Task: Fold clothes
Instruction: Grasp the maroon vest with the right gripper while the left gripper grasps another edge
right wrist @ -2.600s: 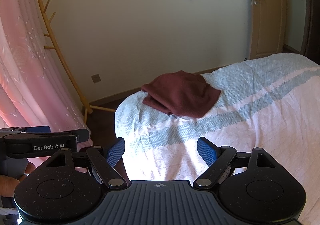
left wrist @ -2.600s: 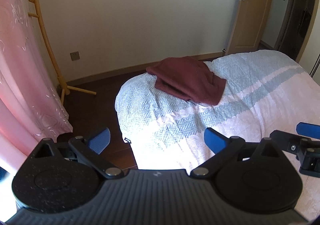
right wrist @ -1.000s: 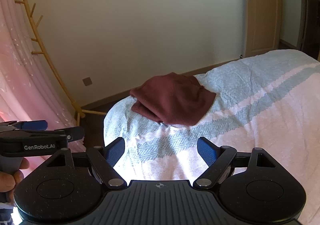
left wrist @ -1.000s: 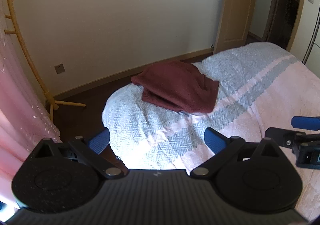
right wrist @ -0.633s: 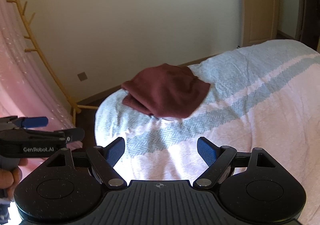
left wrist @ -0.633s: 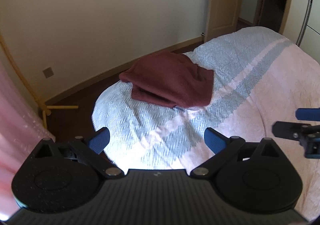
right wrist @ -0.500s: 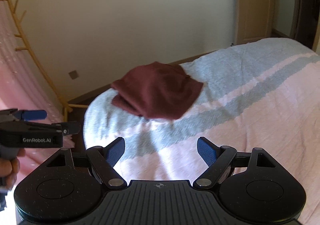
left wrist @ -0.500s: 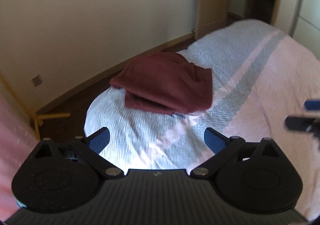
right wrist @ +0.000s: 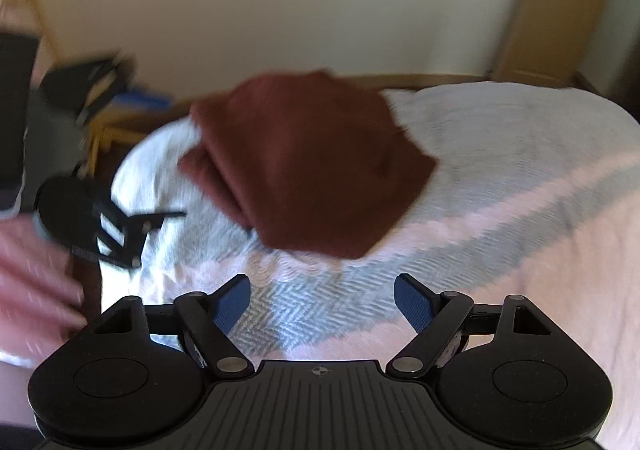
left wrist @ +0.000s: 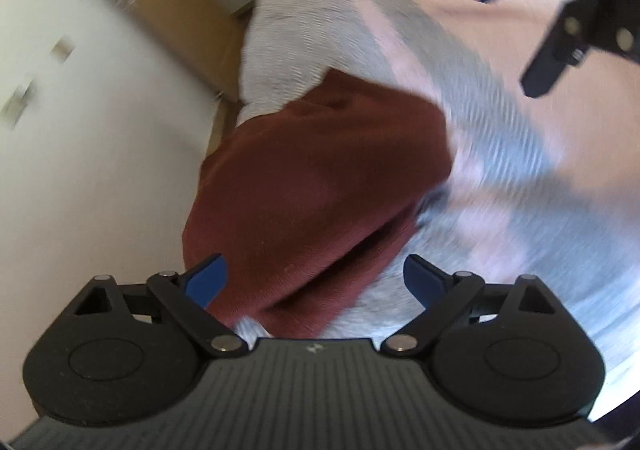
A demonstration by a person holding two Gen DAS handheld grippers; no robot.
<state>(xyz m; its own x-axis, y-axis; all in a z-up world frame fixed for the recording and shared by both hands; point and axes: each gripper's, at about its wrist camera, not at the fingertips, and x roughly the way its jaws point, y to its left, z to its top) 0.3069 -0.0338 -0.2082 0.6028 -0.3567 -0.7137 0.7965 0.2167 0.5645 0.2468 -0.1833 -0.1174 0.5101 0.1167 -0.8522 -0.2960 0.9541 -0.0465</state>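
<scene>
Cream wall (right wrist: 280, 9) and a wooden door (right wrist: 560, 9) close off the far side of the room, and a bed (right wrist: 520, 177) with a pink and pale blue zigzag-striped cover fills most of both views. Both pictures are blurred.

On the far left corner of the bed lies a dark red folded garment (right wrist: 308, 165), a thick, roughly square bundle with layered edges showing on its left side. In the left wrist view the left tongs (left wrist: 316, 276) stand wide open right at the garment (left wrist: 320, 185): the left blue pad overlaps its near corner and the right pad sits over the bed cover just past its edge. Whether either pad touches the cloth cannot be told. The view is tilted, so the wall runs down the left side.

In the right wrist view the right tongs (right wrist: 322, 298) are also wide open and empty, hovering over the striped cover (right wrist: 320, 314) near the garment, with a band of bare cover between pads and cloth. A hand (right wrist: 36, 282) holding the other tool shows at the left edge.

Bare cover stretches away to the right of the garment. Its far and left edges lie close to the rounded corner of the bed, beyond which dark floor (right wrist: 108, 165) and a yellow wooden stand base (right wrist: 104, 133) appear.
</scene>
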